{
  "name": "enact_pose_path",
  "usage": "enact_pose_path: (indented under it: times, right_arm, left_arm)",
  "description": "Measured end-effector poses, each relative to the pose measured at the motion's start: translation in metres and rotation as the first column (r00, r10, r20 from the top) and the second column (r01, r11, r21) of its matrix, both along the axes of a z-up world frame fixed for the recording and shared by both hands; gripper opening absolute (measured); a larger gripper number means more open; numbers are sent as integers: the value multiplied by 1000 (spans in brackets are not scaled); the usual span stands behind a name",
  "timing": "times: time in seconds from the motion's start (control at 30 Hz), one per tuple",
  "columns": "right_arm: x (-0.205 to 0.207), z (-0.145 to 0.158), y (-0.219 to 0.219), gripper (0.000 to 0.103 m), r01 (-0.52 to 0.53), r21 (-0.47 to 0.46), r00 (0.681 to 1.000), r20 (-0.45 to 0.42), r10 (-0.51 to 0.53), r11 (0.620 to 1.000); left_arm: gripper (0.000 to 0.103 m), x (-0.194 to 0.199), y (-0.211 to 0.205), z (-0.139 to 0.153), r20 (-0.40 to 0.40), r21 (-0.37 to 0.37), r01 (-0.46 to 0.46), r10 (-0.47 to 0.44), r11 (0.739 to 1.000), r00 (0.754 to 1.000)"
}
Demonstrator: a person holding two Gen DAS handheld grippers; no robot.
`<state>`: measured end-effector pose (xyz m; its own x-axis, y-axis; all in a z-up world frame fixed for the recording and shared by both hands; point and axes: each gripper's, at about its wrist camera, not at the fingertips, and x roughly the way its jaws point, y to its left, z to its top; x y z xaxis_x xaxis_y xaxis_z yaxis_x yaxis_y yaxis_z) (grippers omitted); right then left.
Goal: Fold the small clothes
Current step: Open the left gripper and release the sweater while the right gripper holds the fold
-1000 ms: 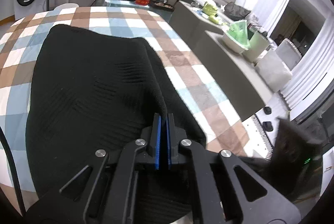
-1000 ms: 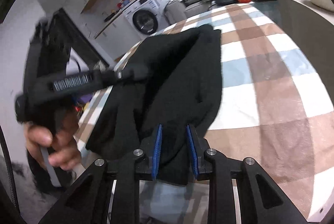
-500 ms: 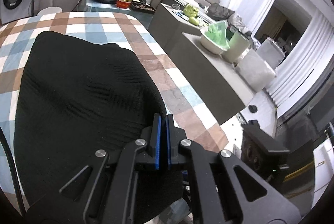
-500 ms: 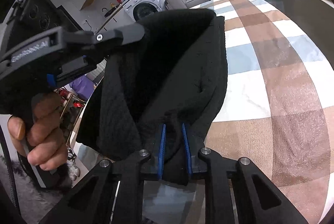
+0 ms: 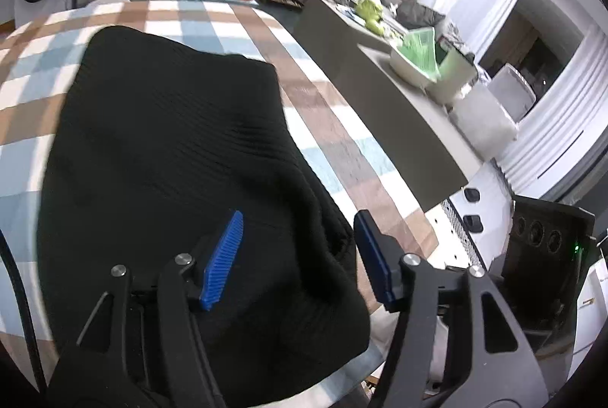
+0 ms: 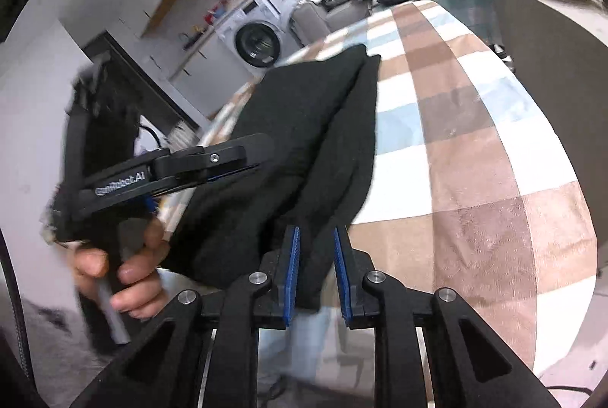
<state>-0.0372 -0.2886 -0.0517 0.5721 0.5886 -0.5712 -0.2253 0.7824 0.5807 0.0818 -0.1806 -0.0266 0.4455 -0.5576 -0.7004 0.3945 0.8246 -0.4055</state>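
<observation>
Two tools are working on one black ribbed garment [image 5: 171, 157], which is lying on the checked desk [image 5: 342, 149] near its front edge. The left tool [image 5: 298, 254] is now standing released: its jaws have just been opening, and the blue pads [image 5: 222, 260], which were clenched together half a second ago, are standing well apart above the cloth without pressing it. The garment's near right corner is lying between and below them, sagging over the desk edge. The right tool [image 6: 315, 271] is grasping a hanging fold of the same garment [image 6: 311, 127], its blue pads set narrowly on either side of the cloth, much as a second ago. In the right wrist view, a hand [image 6: 121, 263] is holding the left tool's handle at the left of the picture, and the fabric is no longer drawn up to that tool as before; it is draping down onto the desk [image 6: 475, 157] in two long folds.
</observation>
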Motion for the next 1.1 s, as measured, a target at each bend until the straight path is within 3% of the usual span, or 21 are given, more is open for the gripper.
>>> enact_pose_path:
  times: [0.1,0.13,0.3,0.4,0.5,0.6,0.73,0.8,0.93,1.1]
  right_arm:
    - [2,7,12,24,-66,42,998,22,65,997]
    - [5,6,17,30,-90,54,996,23,89,994]
    - [19,-11,52,34,-181,-20,983,-41,180,983]
    - [25,-14,64,7,-221,-86,975,-54,217,972]
    - [22,8,66,5,-247,-110,969,-9,248,963]
    - [19,28,54,5,-223,-150,974,12,228,963]
    - [31,-9,51,5,-196,-273,974,-164,155,942]
    - [32,-10,49,6,-184,-251,976,-157,147,950]
    - [29,5,40,19,-158,-222,985,-101,138,962]
    - [38,-8,42,17,-135,-185,986,-119,114,973]
  left_arm:
    - [58,-1,22,0,19,35,-46,45,998,999]
    - [58,-2,30,-2,23,47,-62,61,997,998]
    - [58,-4,69,-14,28,91,-156,154,984,988]
    - [58,-6,89,-18,20,81,-175,174,981,984]
    - [58,-9,106,-14,39,72,-200,198,977,979]
    - [58,-10,116,-11,49,64,-217,214,974,976]
    - [58,-8,123,-16,38,71,-234,232,970,972]
    - [58,-10,125,-19,35,72,-240,238,968,971]
    - [58,-15,125,-21,29,74,-232,230,970,973]
    - [59,-20,117,-22,51,89,-218,214,972,975]
